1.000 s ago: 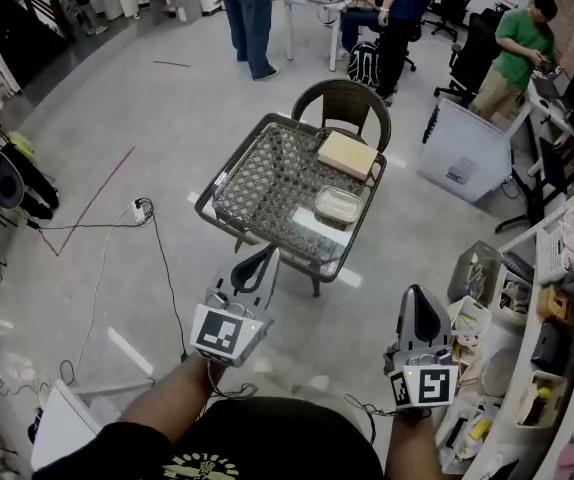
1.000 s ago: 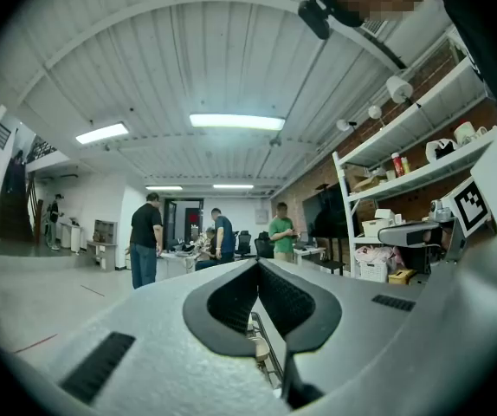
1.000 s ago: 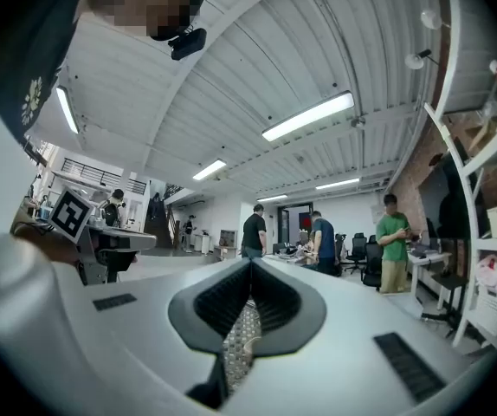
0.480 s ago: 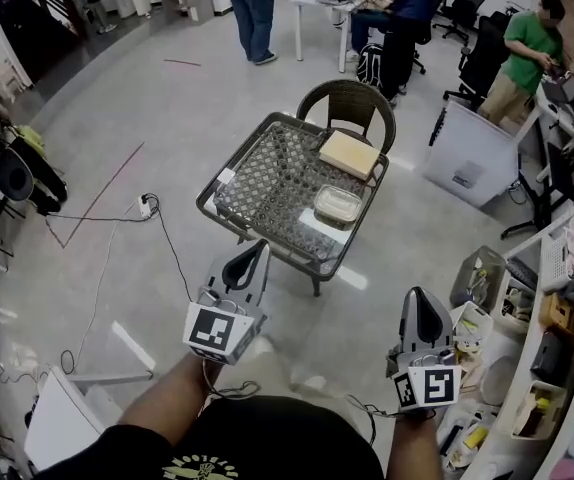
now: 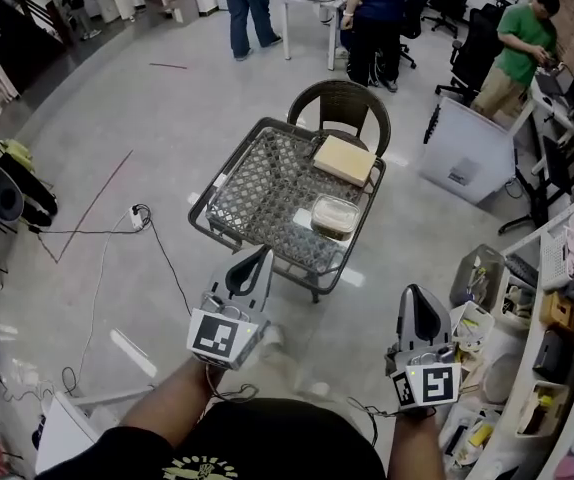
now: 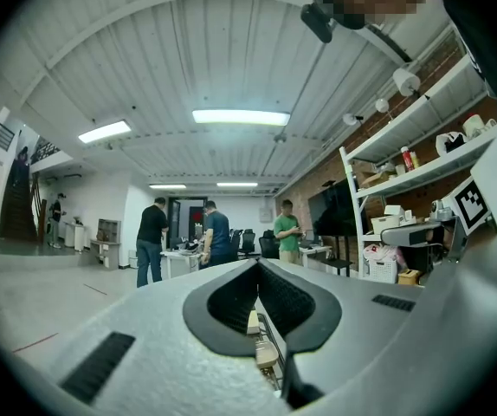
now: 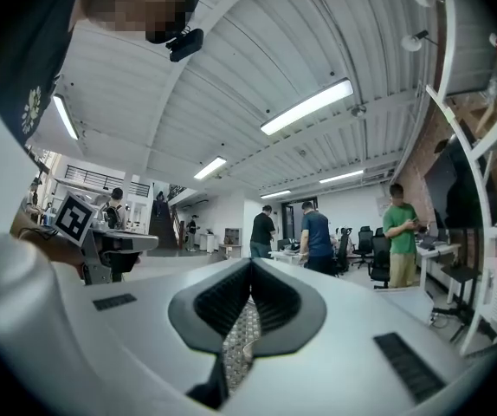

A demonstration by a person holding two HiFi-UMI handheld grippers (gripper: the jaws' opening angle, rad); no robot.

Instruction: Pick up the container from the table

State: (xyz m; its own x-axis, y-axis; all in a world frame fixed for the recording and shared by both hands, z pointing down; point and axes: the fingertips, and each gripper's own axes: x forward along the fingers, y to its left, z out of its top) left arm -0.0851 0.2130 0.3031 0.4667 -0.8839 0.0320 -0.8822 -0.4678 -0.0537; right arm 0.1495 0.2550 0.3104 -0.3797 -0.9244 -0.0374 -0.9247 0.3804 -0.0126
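Grey polished flooring is spreading across a busy open workshop, and near its middle a low table (image 5: pixel 229 171) is standing with a dark metal frame and an open woven lattice top. On that top, near the right edge, the container (image 5: pixel 335 216) is sitting: a shallow clear plastic box with rounded corners and a lid, smooth and glossy. A flat tan block (image 5: pixel 345 158) is lying just beyond it, with a rounded wicker chair (image 5: pixel 345 103) behind. Both tools are hanging well short of the table. The left gripper (image 5: pixel 257 260) is carrying nothing, its ribbed dark pads meeting at the tips, and the right gripper (image 5: pixel 417 303) is likewise closed up and empty. 2 risks are standing out. The jaws are needing to spread before arrival, or closed tips will likely shove the light box along the lattice and over the nearby edge. The slick plastic walls are also looking prone to slipping from a shallow or off-centre pinch. On the floor to the left, a cable and power strip (image 5: pixel 137 213) are lying where a foot could catch.
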